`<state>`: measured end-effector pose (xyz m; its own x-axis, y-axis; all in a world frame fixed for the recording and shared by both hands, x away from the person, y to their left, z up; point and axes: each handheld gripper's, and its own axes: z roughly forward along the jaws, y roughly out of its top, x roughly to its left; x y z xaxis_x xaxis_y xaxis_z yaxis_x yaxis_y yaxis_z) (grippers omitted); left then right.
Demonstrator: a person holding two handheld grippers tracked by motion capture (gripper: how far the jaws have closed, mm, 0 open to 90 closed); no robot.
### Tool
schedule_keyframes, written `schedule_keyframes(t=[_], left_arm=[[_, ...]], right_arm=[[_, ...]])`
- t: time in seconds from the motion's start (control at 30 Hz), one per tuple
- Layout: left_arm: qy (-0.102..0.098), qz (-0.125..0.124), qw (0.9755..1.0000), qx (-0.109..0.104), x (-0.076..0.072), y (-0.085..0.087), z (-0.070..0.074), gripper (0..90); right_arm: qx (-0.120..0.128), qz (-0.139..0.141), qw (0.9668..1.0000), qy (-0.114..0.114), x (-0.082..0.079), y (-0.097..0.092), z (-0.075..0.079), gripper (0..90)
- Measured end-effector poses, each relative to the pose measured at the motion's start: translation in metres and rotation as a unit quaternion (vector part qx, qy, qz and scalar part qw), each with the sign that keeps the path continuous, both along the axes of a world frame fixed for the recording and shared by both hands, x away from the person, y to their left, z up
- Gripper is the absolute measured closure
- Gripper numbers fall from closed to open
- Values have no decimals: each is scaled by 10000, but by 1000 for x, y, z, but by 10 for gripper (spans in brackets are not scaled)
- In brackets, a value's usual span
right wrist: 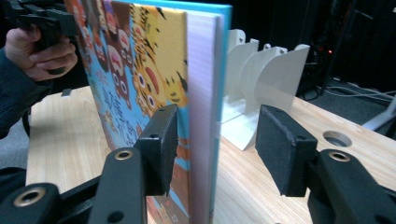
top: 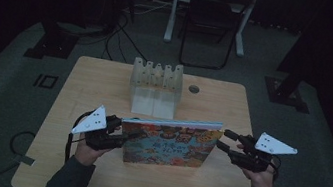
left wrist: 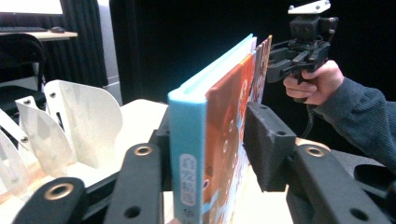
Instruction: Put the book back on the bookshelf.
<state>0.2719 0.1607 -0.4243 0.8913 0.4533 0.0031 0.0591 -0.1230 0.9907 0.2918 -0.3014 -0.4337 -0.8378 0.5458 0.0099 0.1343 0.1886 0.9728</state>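
High view: a picture book (top: pixel 172 145) stands on edge on the table (top: pixel 106 79), held between the two claws, with a white slotted rack (top: pixel 155 85) beyond it.
Left claw (top: pixel 128 135): shut on the spine end of the book; in the left gripper view the pads (left wrist: pixel 266 144) press both covers.
Right claw (top: pixel 222 139): jaws apart around the page end; in the right gripper view one pad (right wrist: pixel 161 149) sits at the front cover, while the other pad (right wrist: pixel 280 151) stands clear of the back, so it does not grip.
Book's place: upright between the claws, just in front of the rack and not touching it.
Step in hand: likely steadying the book upright before it goes into a rack slot.
Next move calls for: a firm hold at the right claw's end, then lifting the book level and lining its lower edge up with a gap between two dividers.
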Motion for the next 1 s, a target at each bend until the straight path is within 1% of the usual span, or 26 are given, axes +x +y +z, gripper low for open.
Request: schedule_keyframes(t=[0.07, 0.13, 0.23, 0.33, 0.37, 0.4, 0.47, 0.53, 0.63, 0.67, 0.7, 0.73, 0.9, 1.0], left_arm=[[-32, 21, 10000, 39, -1, -1, 0, 624], [-31, 23, 10000, 0, -1, -1, 0, 610], [-16, 18, 10000, -4, 0, -3, -1, 589], [-59, 42, 9998, 172, -1, -7, -3, 583], [-62, 46, 9998, 192, -1, -9, -3, 576], [-72, 62, 9998, 176, -1, -9, -4, 571], [-29, 91, 9999, 95, -1, -9, -4, 555], [-26, 44, 10000, 67, 0, -9, -4, 532], [-56, 64, 9999, 82, 0, -10, -4, 491], [-56, 64, 9999, 82, 0, -10, -4, 491], [-50, 105, 9999, 62, 1, -10, -5, 464], [-46, 102, 9999, 37, 2, -10, -5, 458], [-78, 92, 9999, 57, 3, -10, -6, 486], [-101, 86, 9999, 82, 3, -10, -6, 520]], right_arm=[[-5, -27, 10000, 25, 0, -2, -2, 461], [6, -56, 10000, 49, 0, -4, -4, 461], [-52, -159, 9998, 94, 0, -6, -7, 462], [-59, -234, 9996, 129, 1, -7, -10, 443], [-43, -252, 9996, 155, 1, -7, -11, 442], [-37, -246, 9996, 161, 2, -7, -12, 442], [-37, -264, 9994, 197, 2, -8, -14, 439], [-29, -262, 9994, 227, 3, -8, -16, 437], [-32, -262, 9993, 257, 3, -8, -18, 436], [-33, -263, 9993, 272, 3, -8, -19, 436], [-38, -252, 9992, 297, 4, -8, -21, 436], [-39, -249, 9992, 313, 4, -8, -22, 436], [-35, -238, 9991, 356, 6, -8, -25, 435], [-41, -238, 9990, 380, 6, -8, -26, 435]])
